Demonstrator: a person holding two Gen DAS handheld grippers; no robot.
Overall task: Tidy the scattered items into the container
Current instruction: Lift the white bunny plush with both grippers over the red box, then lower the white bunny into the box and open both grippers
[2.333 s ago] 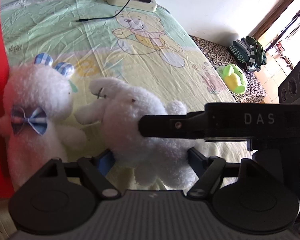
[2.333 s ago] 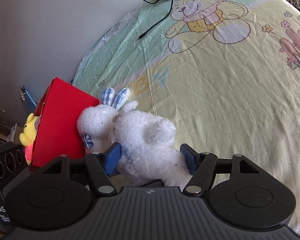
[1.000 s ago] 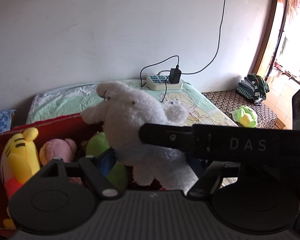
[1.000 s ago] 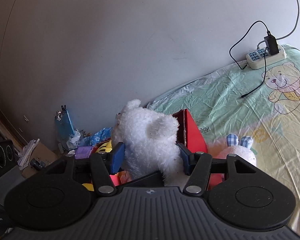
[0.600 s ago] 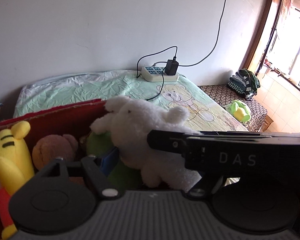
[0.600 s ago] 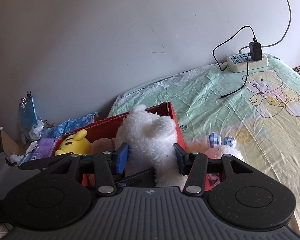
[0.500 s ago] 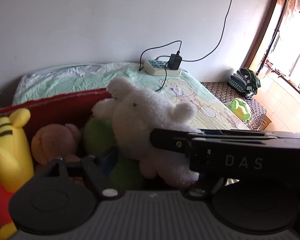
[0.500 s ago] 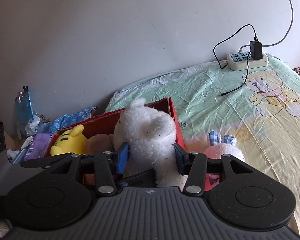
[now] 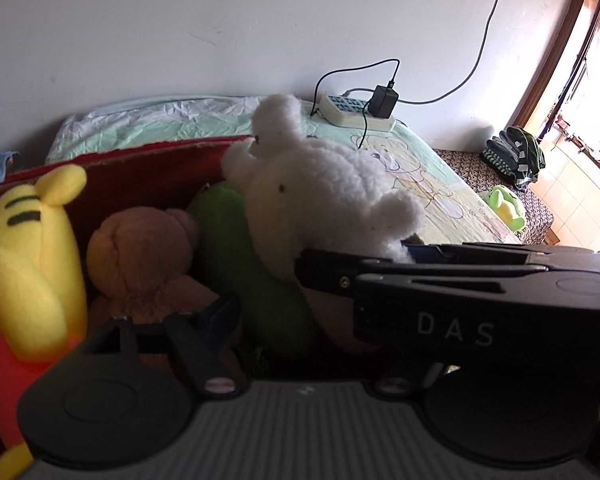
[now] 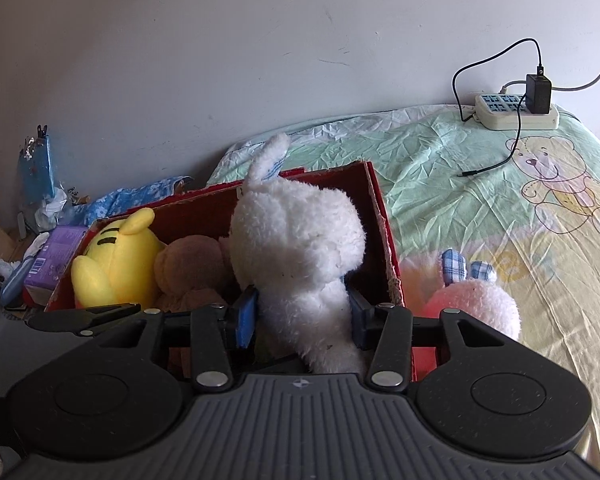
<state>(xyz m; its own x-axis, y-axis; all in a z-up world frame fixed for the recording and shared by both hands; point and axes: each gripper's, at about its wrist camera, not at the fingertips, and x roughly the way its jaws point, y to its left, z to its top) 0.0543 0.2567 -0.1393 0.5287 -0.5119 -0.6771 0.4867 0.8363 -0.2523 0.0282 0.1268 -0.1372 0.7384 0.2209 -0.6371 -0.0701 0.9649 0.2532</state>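
- The left tongs [image 9: 316, 320] hang low over the near side of the red box [image 10: 384, 232]. Only one finger is seen, the other being hidden behind the right tongs, so it cannot be told whether anything is held or how wide they stand.
- To the left of the right tongs [image 10: 302, 316], a yellow plush [image 10: 116, 256] and a brown plush [image 10: 192, 268] are already packed in the box, with a green plush [image 9: 236, 248] wedged beside them.
- The white plush [image 10: 296, 240] is clamped between the pads of the right tongs. A moment ago it lay on the bed; it has since been carried over the rim and is now lowered among the other toys, so this item is judged nearly placed, with only the release left.
- Little open room is left inside: the plush is pressed between the brown plush and the right wall of the box, and the rim stands close beside the right pad.
- Right of the tongs, outside the wall, a checked-eared bunny [image 10: 472, 300] is left on the bed sheet [image 10: 500, 200] and is judged the next item.
- Beyond it the bed is open; a power strip [image 10: 516, 112] and its cable are kept well apart.
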